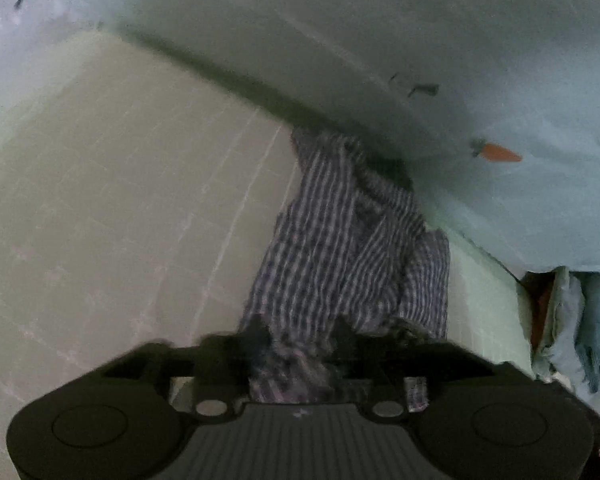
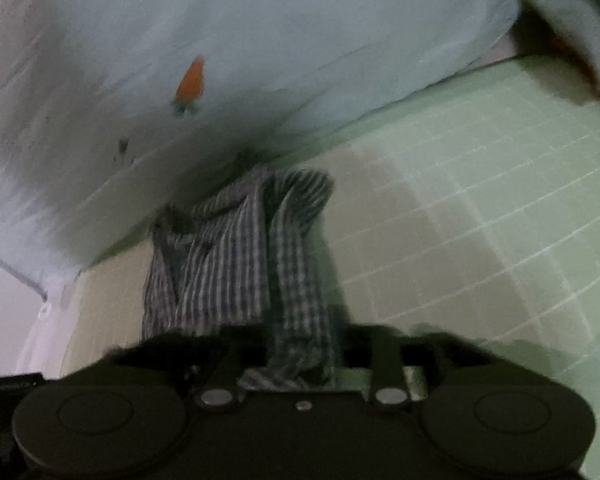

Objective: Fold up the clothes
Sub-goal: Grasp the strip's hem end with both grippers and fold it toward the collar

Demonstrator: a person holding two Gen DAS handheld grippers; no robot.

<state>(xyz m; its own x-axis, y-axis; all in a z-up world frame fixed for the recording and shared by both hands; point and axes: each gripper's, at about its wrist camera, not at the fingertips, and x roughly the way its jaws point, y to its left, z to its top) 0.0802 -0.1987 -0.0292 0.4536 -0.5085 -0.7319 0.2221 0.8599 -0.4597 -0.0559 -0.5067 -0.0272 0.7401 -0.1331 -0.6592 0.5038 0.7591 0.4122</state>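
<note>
**Striped garment bunched in the right tool**

The right tool (image 2: 300, 344) stands with its jaws apart, a blue-and-white striped garment (image 2: 240, 256) bunched between them. The cloth trails forward across a green gridded mat (image 2: 480, 200) to the mat's far edge, where a pale blue sheet with orange carrot prints (image 2: 260, 40) hangs over it.

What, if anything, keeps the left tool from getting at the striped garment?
Probably nothing, so yes: the striped garment already runs between the parted fingers of the left tool, trailing across the mat toward the pale blue sheet. Nothing else lies in the way.
</note>
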